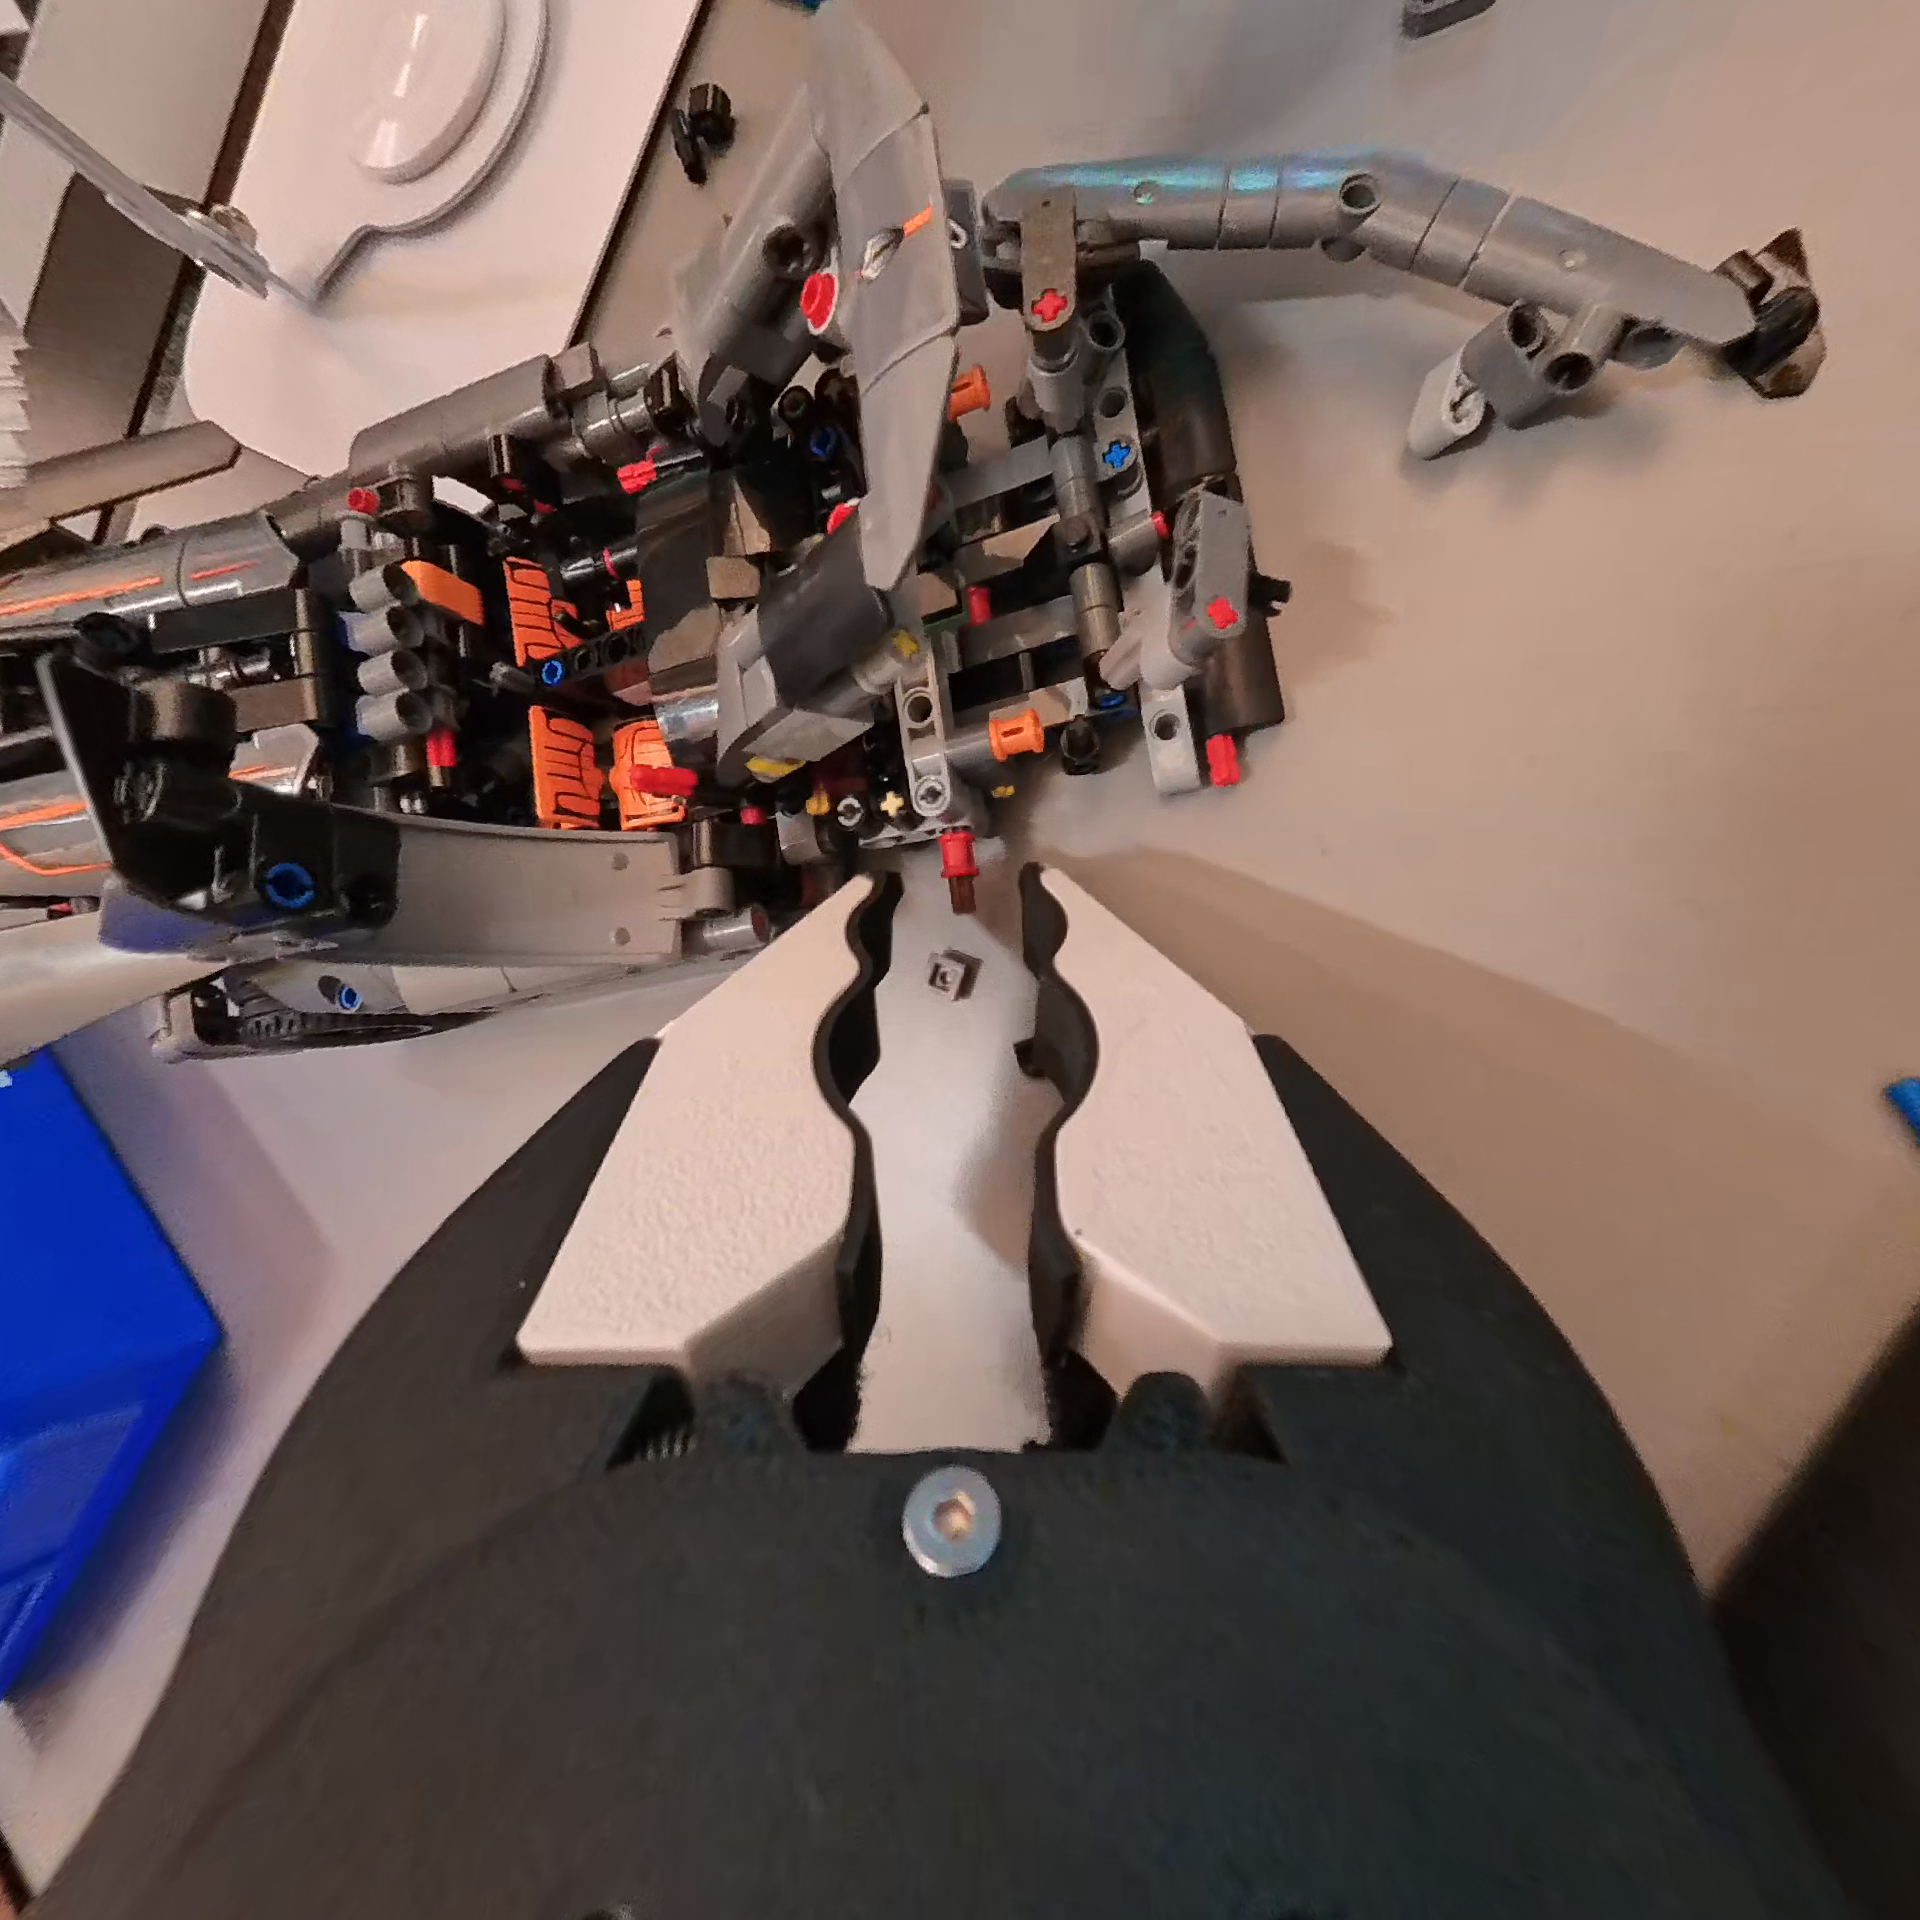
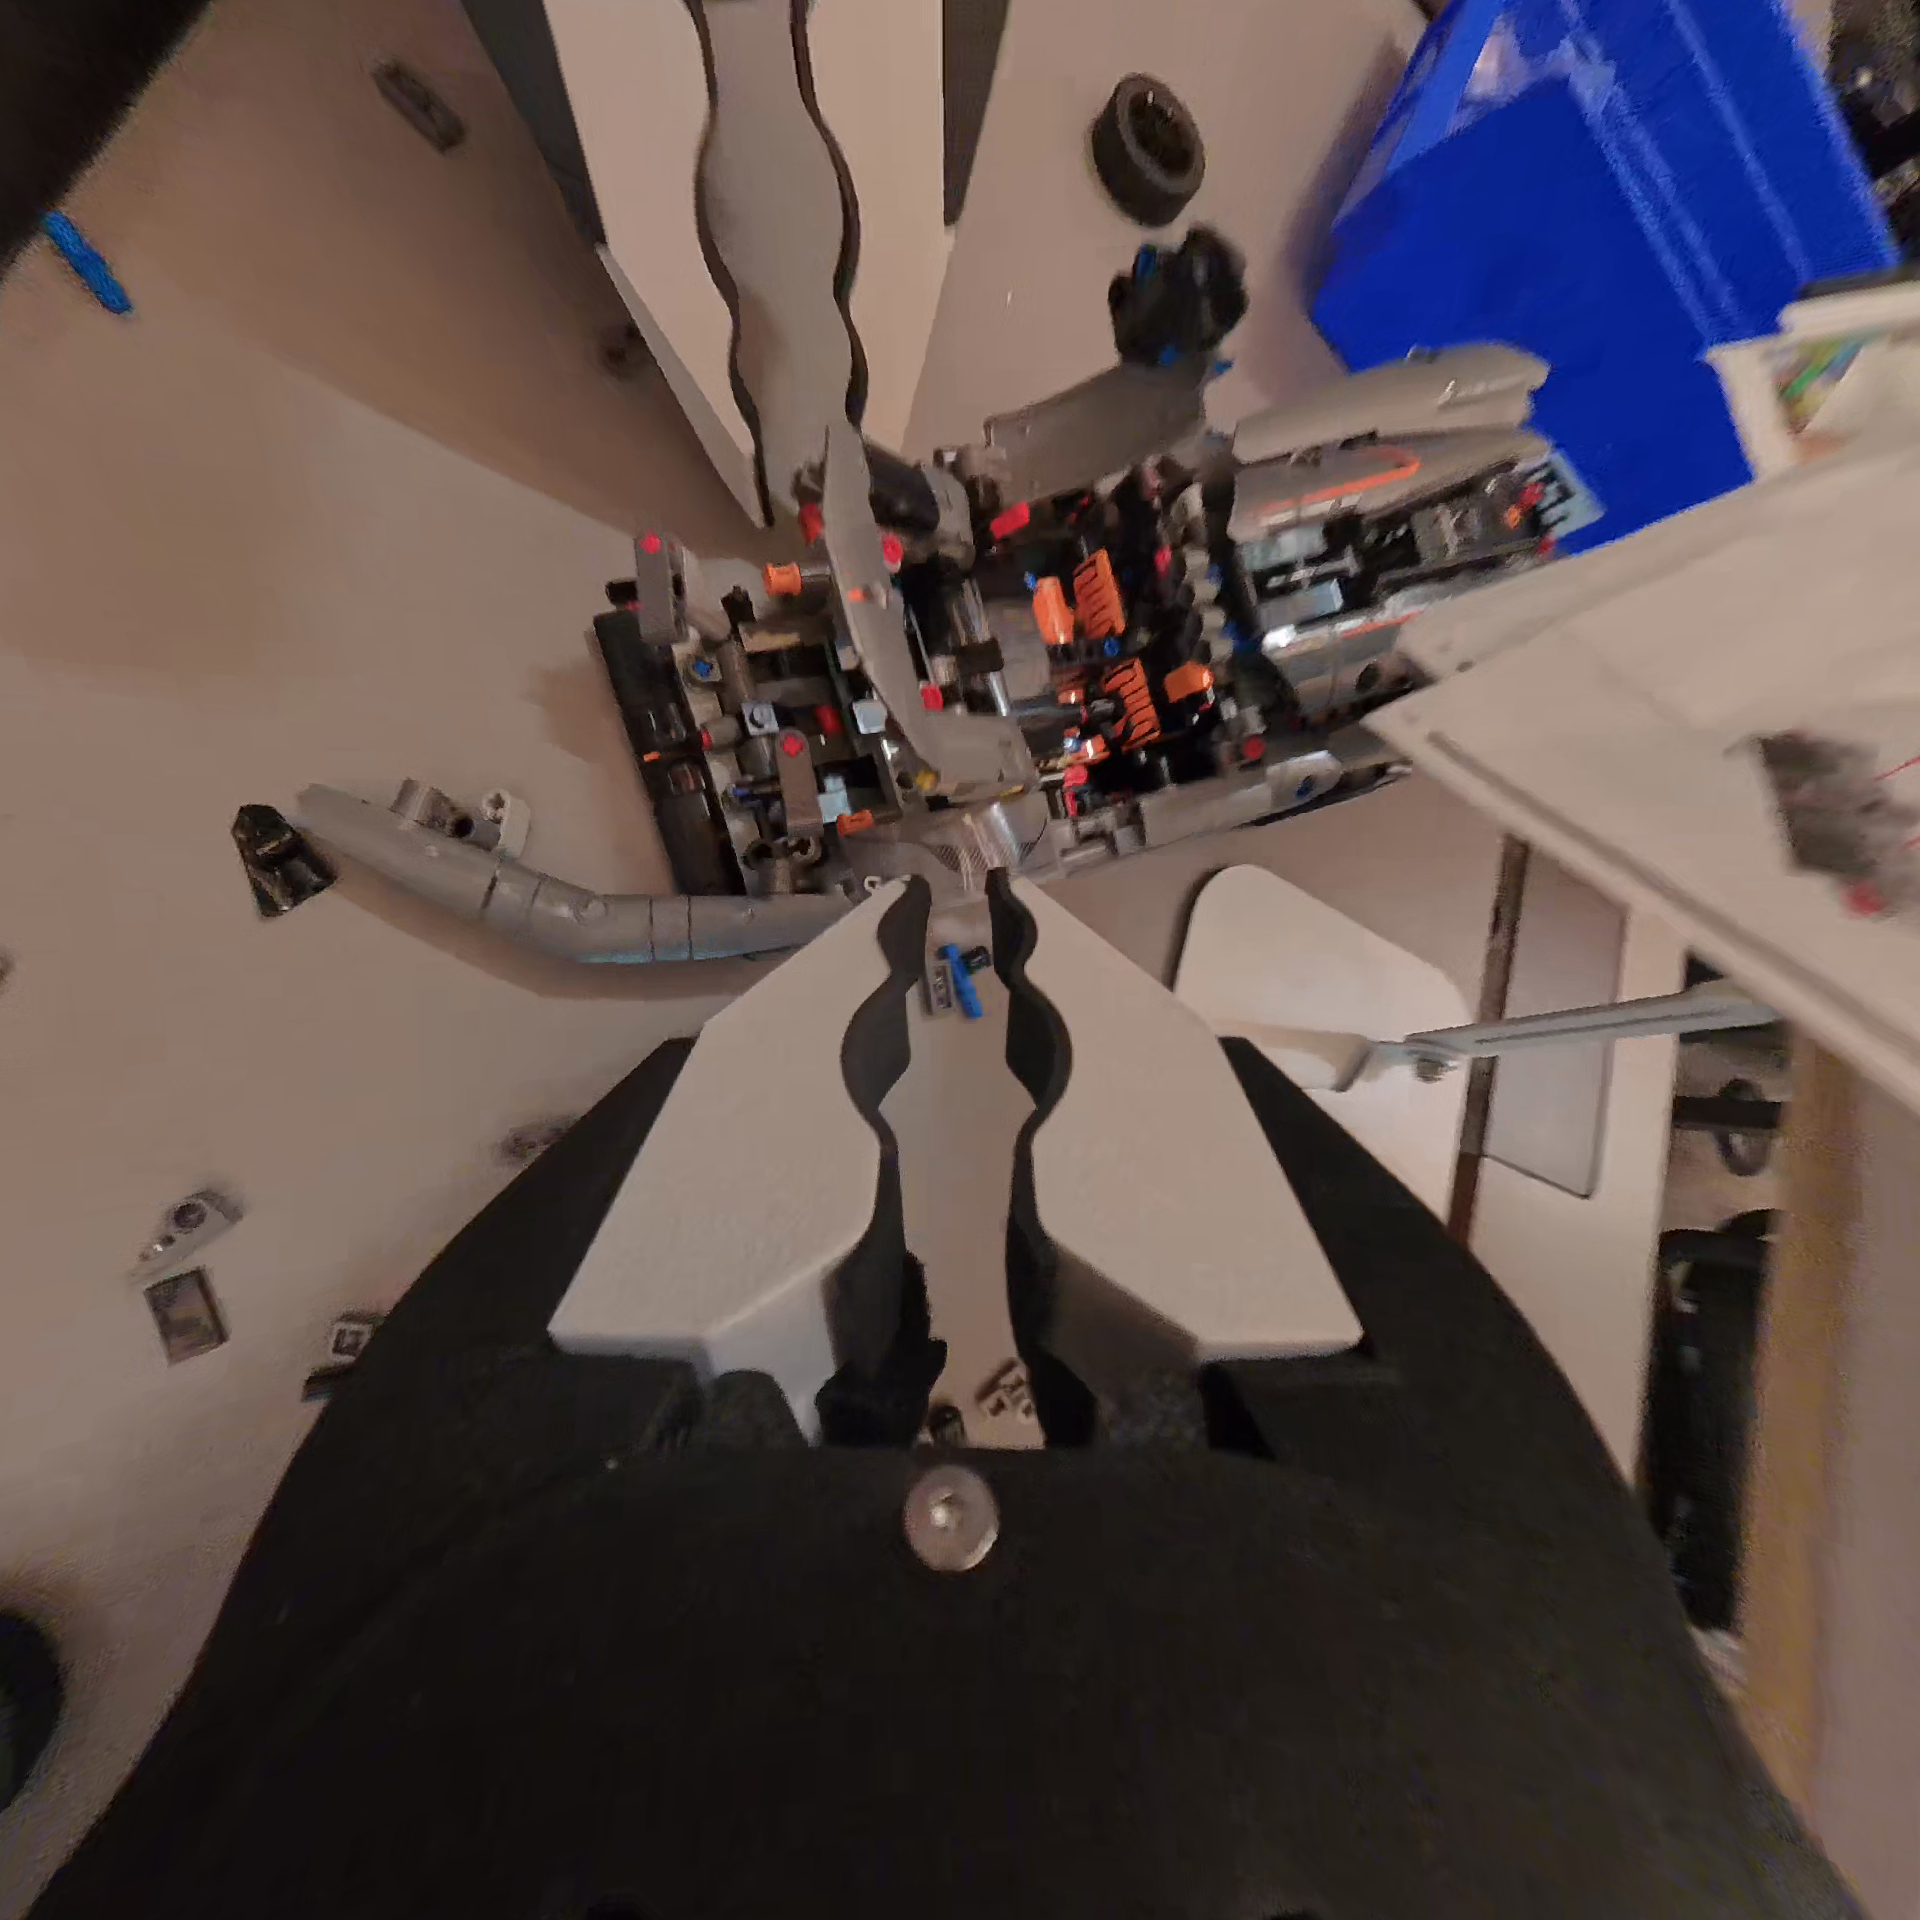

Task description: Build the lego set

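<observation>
Model (image 1: 727, 582) lies just ahead of the left tool (image 1: 956, 883), fingertips parted.

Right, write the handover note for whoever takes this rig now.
Left gripper: open, empty, fingers at the near edge of the lego car, either side of a red pin.
Right gripper: open, empty, at the car's opposite edge.
Parts: the car lies on the white table, largely built. A curved grey arch assembly lies loose beside it. A small grey tile and a black tyre lie on the table.
Left: fit the arch and the remaining loose pieces.
</observation>
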